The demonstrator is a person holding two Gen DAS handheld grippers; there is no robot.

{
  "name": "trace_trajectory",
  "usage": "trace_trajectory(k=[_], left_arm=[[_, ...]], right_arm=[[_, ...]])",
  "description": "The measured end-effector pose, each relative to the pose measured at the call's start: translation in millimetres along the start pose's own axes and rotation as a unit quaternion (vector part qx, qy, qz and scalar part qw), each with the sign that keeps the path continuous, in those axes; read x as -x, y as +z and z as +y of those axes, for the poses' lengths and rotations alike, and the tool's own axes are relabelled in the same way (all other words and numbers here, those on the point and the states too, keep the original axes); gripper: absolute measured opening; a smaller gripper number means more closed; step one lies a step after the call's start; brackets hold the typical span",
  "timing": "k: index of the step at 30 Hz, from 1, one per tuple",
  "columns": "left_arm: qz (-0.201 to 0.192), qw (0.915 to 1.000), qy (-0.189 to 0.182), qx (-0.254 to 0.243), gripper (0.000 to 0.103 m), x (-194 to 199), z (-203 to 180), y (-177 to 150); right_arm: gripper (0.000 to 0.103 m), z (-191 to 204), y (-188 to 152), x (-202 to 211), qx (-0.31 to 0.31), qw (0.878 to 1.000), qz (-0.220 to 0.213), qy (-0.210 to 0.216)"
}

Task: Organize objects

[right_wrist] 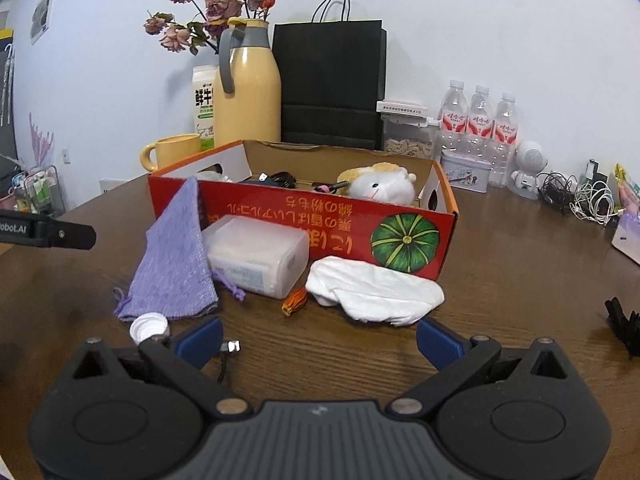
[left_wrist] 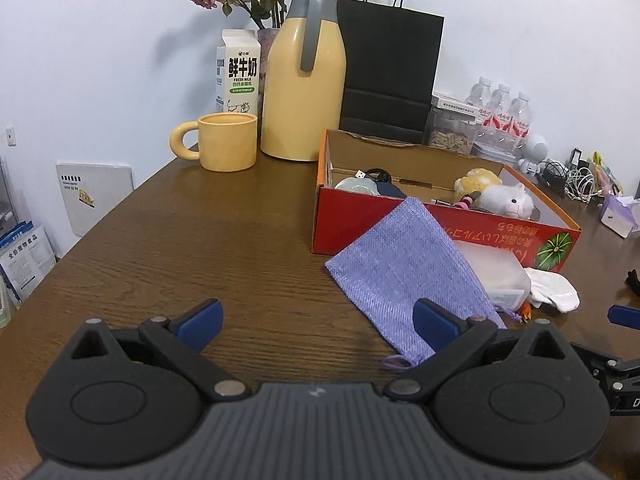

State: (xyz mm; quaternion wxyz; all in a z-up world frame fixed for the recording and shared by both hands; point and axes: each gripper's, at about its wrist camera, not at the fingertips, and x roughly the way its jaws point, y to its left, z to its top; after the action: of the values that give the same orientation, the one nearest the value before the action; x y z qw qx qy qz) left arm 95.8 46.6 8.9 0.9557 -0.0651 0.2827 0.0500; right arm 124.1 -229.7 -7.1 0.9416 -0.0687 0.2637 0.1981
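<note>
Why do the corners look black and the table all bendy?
Both views use fisheye lenses: the left wrist view curves the table edge and darkens the corners; the right wrist view bows the red box and wall, though everything stays sharp, with soft, even light.

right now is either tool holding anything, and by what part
Nothing is held. The left tool is open over bare table, beside the purple pouch. The right tool is open too, short of the white cloth.

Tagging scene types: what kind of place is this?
Likely a home or small-office room: a wooden table against a wall, holding a yellow thermos, a milk carton and a tangle of charging cables.
</note>
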Motion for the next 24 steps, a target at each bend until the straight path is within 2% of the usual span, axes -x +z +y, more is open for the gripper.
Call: trace_trajectory(k=[5, 10, 13, 15, 17, 22, 23, 24], left_arm=[[0.004, 1.0000, -0.003, 0.000, 0.103, 4, 2, -5], [0.011, 0.9999, -0.005, 0.001, 0.103, 8, 5, -11], [0.015, 0.9999, -0.005, 0.003, 0.103, 7, 8, -15], [0.016, 0.9998, -0.006, 0.005, 0.103, 7, 9, -16], [0.017, 0.9998, -0.007, 0.006, 0.103, 8, 10, -17], [0.018, 0.9998, -0.006, 0.009, 0.103, 8, 12, -18], [0.018, 0.9998, -0.005, 0.009, 0.103, 8, 12, -18], [0.018, 0.9998, -0.004, 0.011, 0.103, 7, 12, -19]], right_arm=[[0.102, 7, -3, -2, 0.008, 1.000, 0.010, 0.029], [0.090, 21, -3, -6, 0.029, 0.997, 0.022, 0.065], [0.077, 28, -4, -9, 0.041, 0.996, 0.027, 0.077], [0.064, 30, -3, -13, 0.047, 0.995, 0.032, 0.079], [0.058, 30, -2, -16, 0.052, 0.994, 0.038, 0.084], [0.057, 23, 1, -28, 0.050, 0.991, 0.050, 0.113], [0.055, 23, 0, -28, 0.055, 0.991, 0.049, 0.116], [0.048, 23, 1, -28, 0.057, 0.990, 0.049, 0.123]])
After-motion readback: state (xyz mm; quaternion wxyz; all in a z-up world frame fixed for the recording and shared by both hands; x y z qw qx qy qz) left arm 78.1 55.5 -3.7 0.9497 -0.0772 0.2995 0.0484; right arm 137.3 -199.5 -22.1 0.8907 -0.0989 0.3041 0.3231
